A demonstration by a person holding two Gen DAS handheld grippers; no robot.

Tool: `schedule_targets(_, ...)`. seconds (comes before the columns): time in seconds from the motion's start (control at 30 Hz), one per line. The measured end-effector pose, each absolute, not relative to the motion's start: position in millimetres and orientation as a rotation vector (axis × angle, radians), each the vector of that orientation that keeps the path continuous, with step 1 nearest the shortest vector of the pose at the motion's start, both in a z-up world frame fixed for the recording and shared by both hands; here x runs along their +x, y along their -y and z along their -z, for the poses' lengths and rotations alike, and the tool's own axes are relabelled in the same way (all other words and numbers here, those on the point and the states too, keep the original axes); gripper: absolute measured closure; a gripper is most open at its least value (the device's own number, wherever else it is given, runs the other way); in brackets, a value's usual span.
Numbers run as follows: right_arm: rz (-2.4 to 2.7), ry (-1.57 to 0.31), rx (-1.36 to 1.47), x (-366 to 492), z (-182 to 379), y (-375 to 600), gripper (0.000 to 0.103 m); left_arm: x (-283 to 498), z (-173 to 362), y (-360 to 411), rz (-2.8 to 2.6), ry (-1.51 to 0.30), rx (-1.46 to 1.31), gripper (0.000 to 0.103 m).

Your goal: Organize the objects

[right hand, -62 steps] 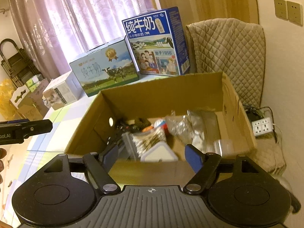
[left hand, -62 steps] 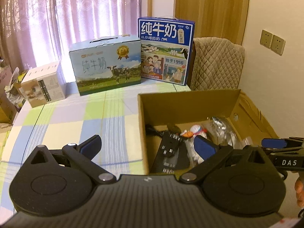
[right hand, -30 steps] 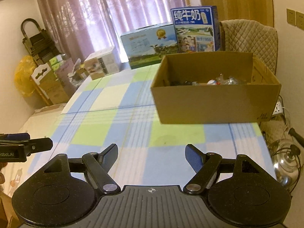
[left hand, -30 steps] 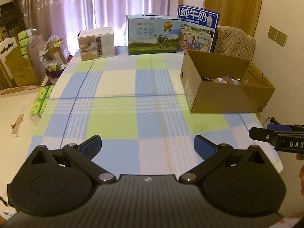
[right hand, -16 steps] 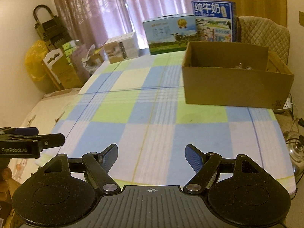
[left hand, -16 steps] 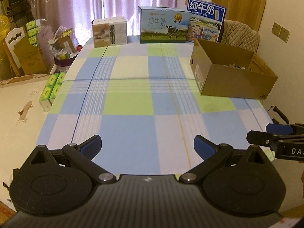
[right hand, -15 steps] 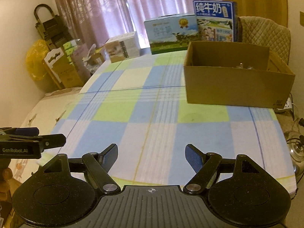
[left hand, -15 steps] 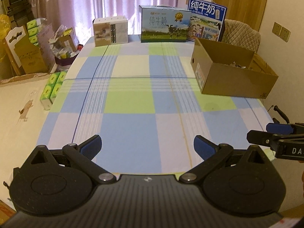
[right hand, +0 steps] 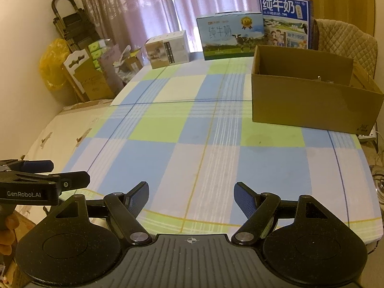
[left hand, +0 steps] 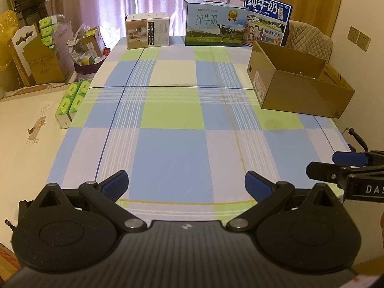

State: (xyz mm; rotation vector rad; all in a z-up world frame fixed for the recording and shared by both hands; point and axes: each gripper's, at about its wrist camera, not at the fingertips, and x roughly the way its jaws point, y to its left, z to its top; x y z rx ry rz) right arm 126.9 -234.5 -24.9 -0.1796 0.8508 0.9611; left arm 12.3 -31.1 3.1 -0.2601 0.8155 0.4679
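An open brown cardboard box (left hand: pixel 300 93) (right hand: pixel 312 105) stands on the right side of the checked tablecloth (left hand: pixel 180 120) (right hand: pixel 192 129). Its walls hide nearly all of its contents. My left gripper (left hand: pixel 186 187) hovers over the table's near edge, open and empty, far from the box. My right gripper (right hand: pixel 191 198) is also open with nothing between its fingers, near the same edge. Each gripper shows side-on in the other's view: the right gripper (left hand: pixel 322 164) at the right edge, the left gripper (right hand: pixel 69 171) at the left edge.
A white carton (left hand: pixel 147 31), a light-blue milk case (left hand: pixel 214 26) and a dark-blue milk case (left hand: pixel 267 19) line the table's far edge. A quilted chair (left hand: pixel 309 40) stands behind the box. Green tissue packs (left hand: pixel 70 100) and cardboard clutter (left hand: pixel 38 57) lie left of the table.
Both grippers have pulled back from above the cardboard box to the table's near edge, both staying open and empty. In the last half second they drew back only slightly.
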Motion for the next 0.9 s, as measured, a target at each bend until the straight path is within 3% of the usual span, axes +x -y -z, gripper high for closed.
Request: schedule_targets(0.9,-0.974,-0.862,-0.192,126.0,29.2,225.6,0.028,15.1,3.7,28.9,-0.478,-0.819,-0.266,0.001)
